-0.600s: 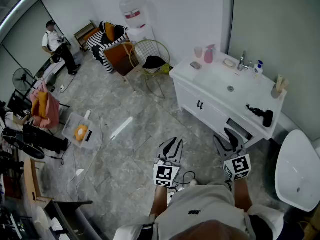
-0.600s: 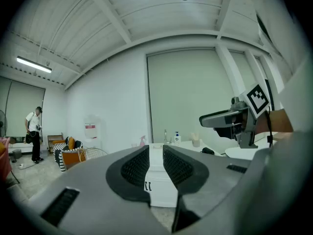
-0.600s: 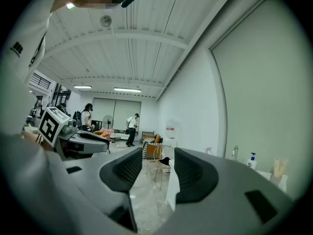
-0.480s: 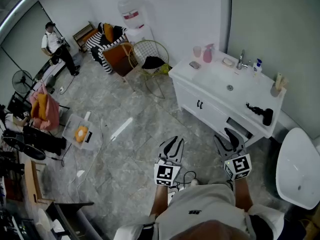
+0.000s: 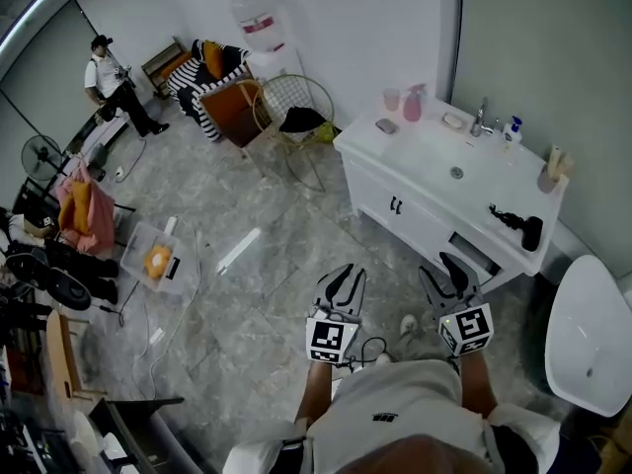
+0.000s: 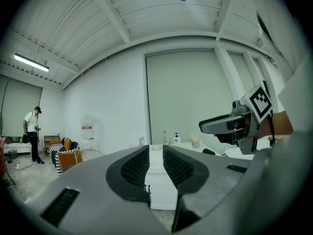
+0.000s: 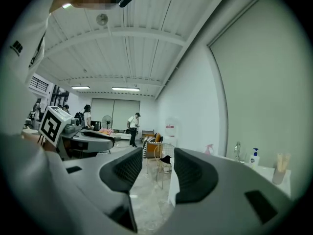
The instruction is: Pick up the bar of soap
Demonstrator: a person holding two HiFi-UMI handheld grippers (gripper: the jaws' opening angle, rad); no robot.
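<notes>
White vanity tabletop (image 5: pixel 420 151) carries the bar of soap (image 5: pixel 453 121), well apart from both empty hand-held grippers: left (image 5: pixel 341 280) narrowly parted, right (image 5: pixel 446 271) wider. Approach stage; next, step closer and reach.

Bar of soap (image 5: pixel 453 121): small pale oval, lying flat, apparently in a shallow light dish; too small in the head view to separate soap from dish. Position: rear of the white vanity top (image 5: pixel 375 146), close to the wall, between the pink spray bottle (image 5: pixel 413 106) and the faucet (image 5: pixel 481 119), nearer the faucet, at the back edge of the basin. Colour roughly cream against the white top.
</notes>
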